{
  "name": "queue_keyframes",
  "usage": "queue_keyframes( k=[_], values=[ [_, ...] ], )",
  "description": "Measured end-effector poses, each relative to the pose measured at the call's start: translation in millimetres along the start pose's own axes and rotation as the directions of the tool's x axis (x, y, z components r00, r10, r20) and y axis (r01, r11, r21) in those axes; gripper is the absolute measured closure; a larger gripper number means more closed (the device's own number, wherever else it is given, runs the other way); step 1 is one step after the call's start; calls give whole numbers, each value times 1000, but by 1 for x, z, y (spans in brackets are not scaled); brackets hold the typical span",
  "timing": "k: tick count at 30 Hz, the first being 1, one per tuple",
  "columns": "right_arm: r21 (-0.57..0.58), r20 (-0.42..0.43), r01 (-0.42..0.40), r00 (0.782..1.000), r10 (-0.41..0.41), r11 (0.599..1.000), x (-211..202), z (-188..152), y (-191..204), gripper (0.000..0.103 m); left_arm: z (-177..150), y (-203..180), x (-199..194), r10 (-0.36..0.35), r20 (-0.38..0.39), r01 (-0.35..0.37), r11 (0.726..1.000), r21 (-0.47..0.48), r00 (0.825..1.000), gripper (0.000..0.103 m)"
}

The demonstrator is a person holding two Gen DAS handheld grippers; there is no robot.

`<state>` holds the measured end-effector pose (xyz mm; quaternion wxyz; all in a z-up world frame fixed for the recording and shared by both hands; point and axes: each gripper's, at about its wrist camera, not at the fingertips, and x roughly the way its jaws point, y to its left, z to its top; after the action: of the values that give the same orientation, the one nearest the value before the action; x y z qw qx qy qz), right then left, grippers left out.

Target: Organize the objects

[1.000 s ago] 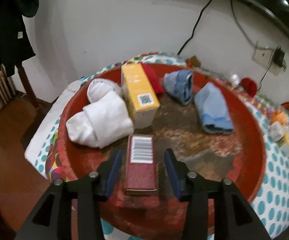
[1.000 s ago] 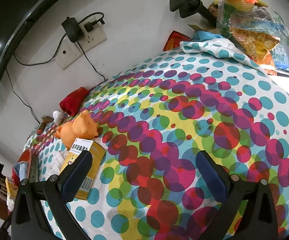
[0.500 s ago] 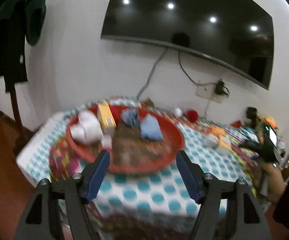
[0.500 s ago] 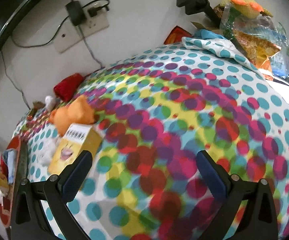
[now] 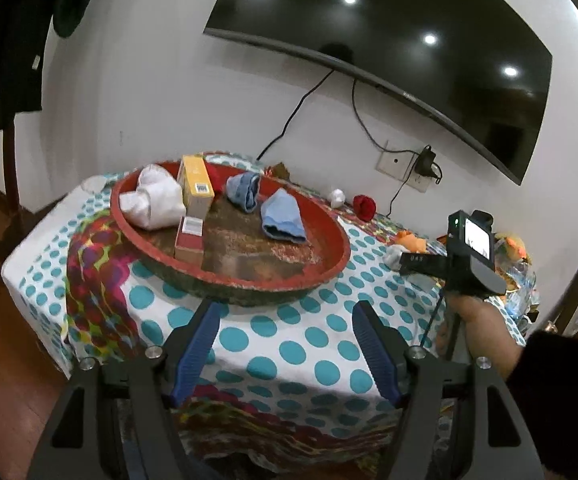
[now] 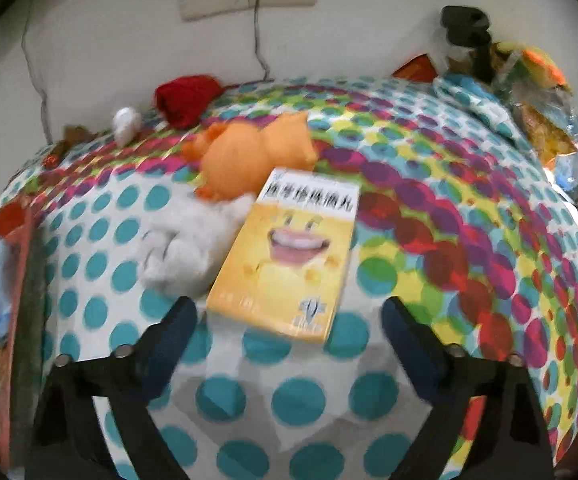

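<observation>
A round red tray (image 5: 249, 283) on the dotted tablecloth holds white socks (image 5: 155, 200), an upright yellow box (image 5: 196, 188), a small red box (image 5: 189, 238) and two blue socks (image 5: 283, 218). My left gripper (image 5: 286, 307) is open and empty, drawn back off the tray's near side. In the right wrist view a flat yellow box with a smiling mouth (image 6: 289, 256) lies just ahead of my right gripper (image 6: 288, 304). Its jaws are closing, one on each side of the box's near end, and the pads do not touch it. A white sock (image 6: 181, 256) lies against the box's left side.
An orange plush toy (image 6: 249, 156), a red sock (image 6: 185, 100) and a small white ball (image 6: 126, 124) lie behind the box near the wall. Bags and a black stand (image 6: 469, 36) crowd the far right corner. A hand (image 5: 477, 316) holds the right gripper beside the table.
My left gripper let go of the small red box in the tray and pulled back. My right gripper swung left over the yellow smile box, and its jaws narrowed.
</observation>
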<state>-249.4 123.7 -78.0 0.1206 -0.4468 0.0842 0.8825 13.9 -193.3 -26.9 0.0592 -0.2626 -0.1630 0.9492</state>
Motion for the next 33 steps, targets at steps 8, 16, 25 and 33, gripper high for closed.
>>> queue_keyframes(
  k=[8,16,25,33],
  values=[
    [-43,16,-45,999,45,998,0,8,-23,54,-4,-5,8,-13,-38,13,1000,15,999,32],
    [-33,26,-79,996,80,996,-6,5,-70,55,-9,-12,9,1,-45,1,999,41,999,32],
    [-2,45,-2,999,2,1000,-14,14,-136,55,-15,-21,12,4,-59,1,997,74,998,32],
    [0,86,59,995,-58,998,-34,35,-170,55,-15,-24,10,5,-56,0,997,83,998,32]
  ],
)
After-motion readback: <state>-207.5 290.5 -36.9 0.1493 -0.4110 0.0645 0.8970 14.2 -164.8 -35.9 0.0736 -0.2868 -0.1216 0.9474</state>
